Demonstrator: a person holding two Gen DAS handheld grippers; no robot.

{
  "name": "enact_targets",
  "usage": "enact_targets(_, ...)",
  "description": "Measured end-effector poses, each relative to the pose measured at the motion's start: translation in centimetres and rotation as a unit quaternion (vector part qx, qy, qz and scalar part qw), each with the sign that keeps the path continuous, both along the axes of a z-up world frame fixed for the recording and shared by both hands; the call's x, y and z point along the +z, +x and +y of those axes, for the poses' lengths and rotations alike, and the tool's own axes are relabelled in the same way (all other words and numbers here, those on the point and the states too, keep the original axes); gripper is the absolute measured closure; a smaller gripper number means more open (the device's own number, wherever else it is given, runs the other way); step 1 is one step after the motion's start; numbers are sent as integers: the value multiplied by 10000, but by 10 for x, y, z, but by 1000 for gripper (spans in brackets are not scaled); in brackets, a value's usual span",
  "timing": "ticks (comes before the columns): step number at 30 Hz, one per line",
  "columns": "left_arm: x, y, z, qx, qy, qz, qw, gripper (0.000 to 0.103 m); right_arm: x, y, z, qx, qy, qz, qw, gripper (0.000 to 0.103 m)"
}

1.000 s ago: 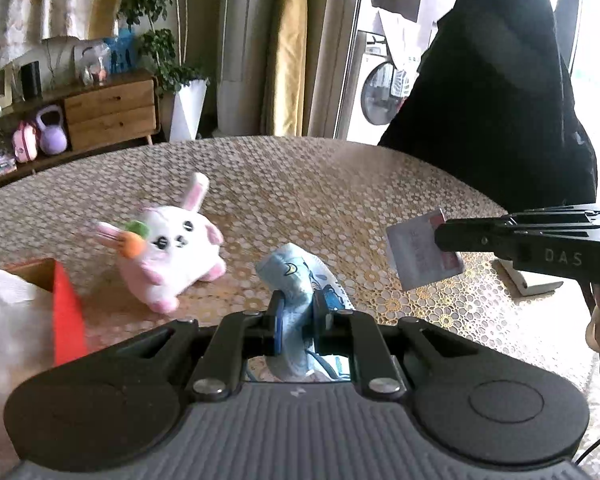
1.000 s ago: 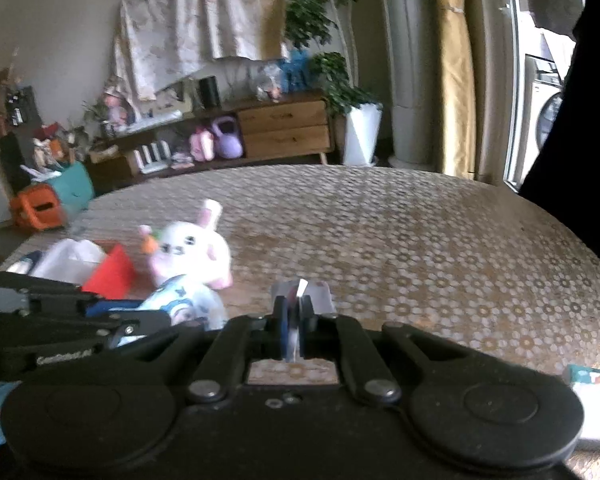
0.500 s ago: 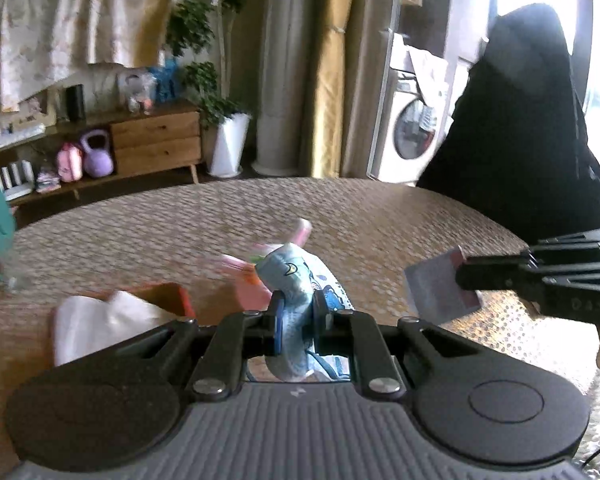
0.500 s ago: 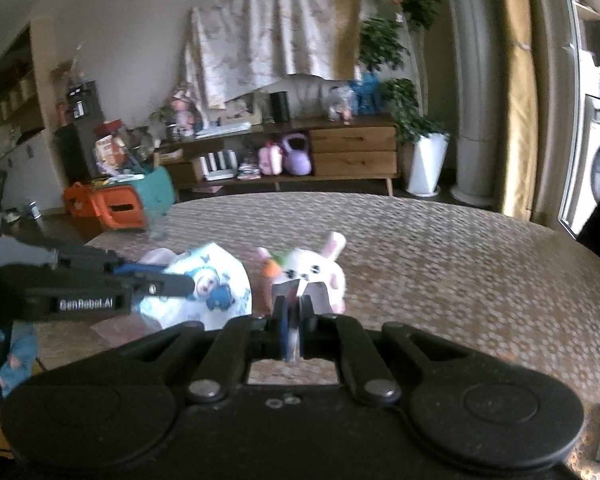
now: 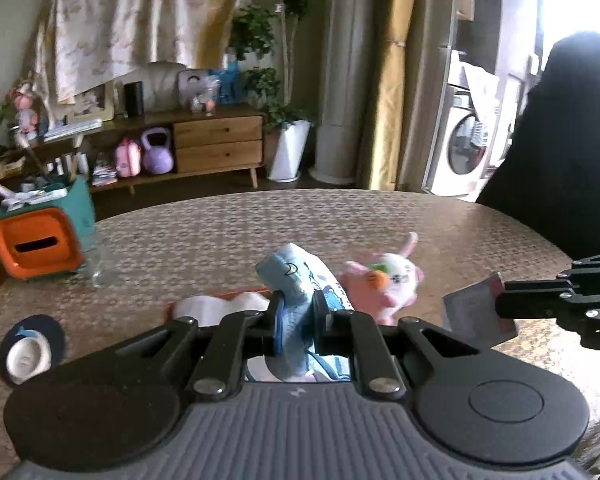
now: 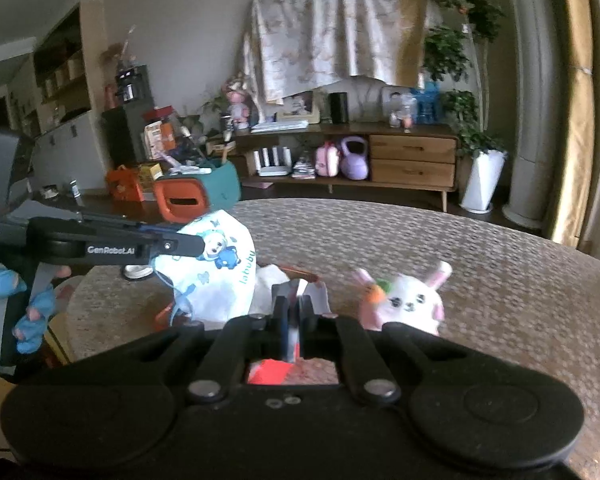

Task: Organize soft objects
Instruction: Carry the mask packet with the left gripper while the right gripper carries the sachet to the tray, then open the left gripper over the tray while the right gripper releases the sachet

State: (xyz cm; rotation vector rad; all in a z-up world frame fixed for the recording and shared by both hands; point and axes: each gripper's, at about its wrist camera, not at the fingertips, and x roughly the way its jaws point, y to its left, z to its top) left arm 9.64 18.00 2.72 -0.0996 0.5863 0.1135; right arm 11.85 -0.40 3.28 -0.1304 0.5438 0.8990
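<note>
Both claws clamped: left claw (image 5: 296,320) pouch (image 5: 296,280), right claw (image 6: 294,316) packet (image 6: 316,296).

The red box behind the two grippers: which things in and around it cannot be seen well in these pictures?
- Red box, left wrist view: only its rim shows; white stuffing and the left gripper hide it.
- Its contents: not visible in either view.
- Flat packet in the right gripper: print blurred.
- Bunny plush: lower body hidden in the right wrist view.
</note>
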Motion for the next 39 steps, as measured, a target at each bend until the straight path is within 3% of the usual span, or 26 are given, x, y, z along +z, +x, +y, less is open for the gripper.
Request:
enact_targets(13,-37,-10,61,319,-316,372,9983,89,-16,15,77,377,-259,274,9986,99)
enact_targets(23,-66,8,81,365,-615,419,9966,90,-54,47,123,319,-659,579,9956,99)
enact_targets(31,-84,27,86,374,-679,477,9959,89,-82,73,127,130,-709,1013,9922,99)
enact_targets(39,-105,37,86,335,-561,746,9951,90,-99,82,130,56,-793,1133,9904,99)
